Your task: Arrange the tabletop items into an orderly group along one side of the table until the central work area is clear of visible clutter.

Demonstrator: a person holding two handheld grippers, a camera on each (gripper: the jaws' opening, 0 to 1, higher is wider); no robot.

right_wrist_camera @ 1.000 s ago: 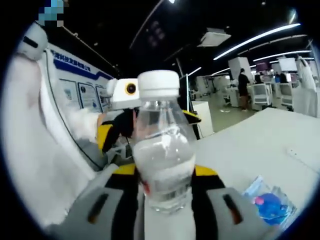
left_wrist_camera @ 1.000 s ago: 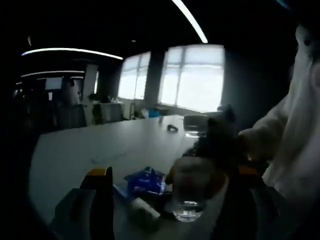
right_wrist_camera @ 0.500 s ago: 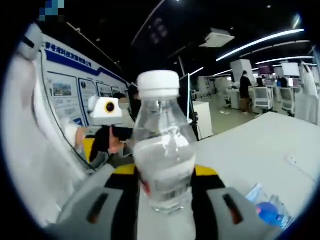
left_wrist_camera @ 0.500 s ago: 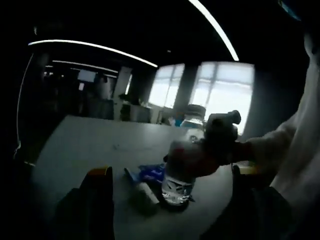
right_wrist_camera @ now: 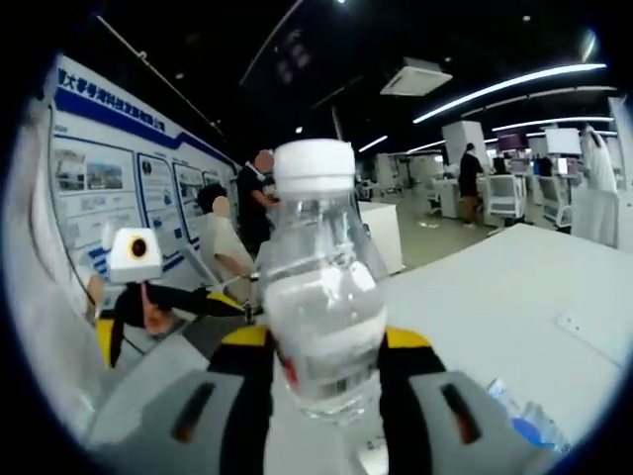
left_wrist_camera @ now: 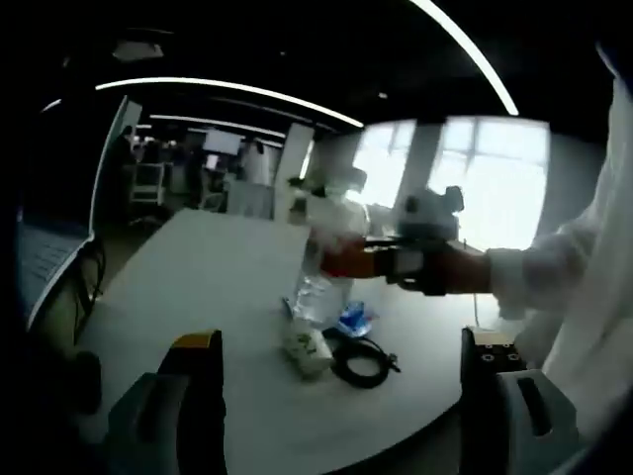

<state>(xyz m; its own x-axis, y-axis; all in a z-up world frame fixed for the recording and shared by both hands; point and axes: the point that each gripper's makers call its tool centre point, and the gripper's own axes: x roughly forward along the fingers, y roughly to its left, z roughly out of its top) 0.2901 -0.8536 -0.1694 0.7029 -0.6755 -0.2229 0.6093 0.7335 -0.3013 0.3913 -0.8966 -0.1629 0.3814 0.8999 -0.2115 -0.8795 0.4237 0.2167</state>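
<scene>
Across the white counter (left_wrist_camera: 198, 287), your right hand-held gripper (right_wrist_camera: 321, 366), clamped on the water bottle (right_wrist_camera: 321, 297), has carried it beside the cable (left_wrist_camera: 361, 358), while your left hand-held gripper (left_wrist_camera: 341, 396) stays wide open and empty.

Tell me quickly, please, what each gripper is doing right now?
Left gripper: open, holding nothing.
Right gripper: closed on the water bottle.

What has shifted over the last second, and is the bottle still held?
The right gripper stays shut on the clear white-capped water bottle. The left gripper, jaws open and empty, has pulled back from it. The blue packet, small white carton and black cable coil lie unmoved on the white table.
</scene>
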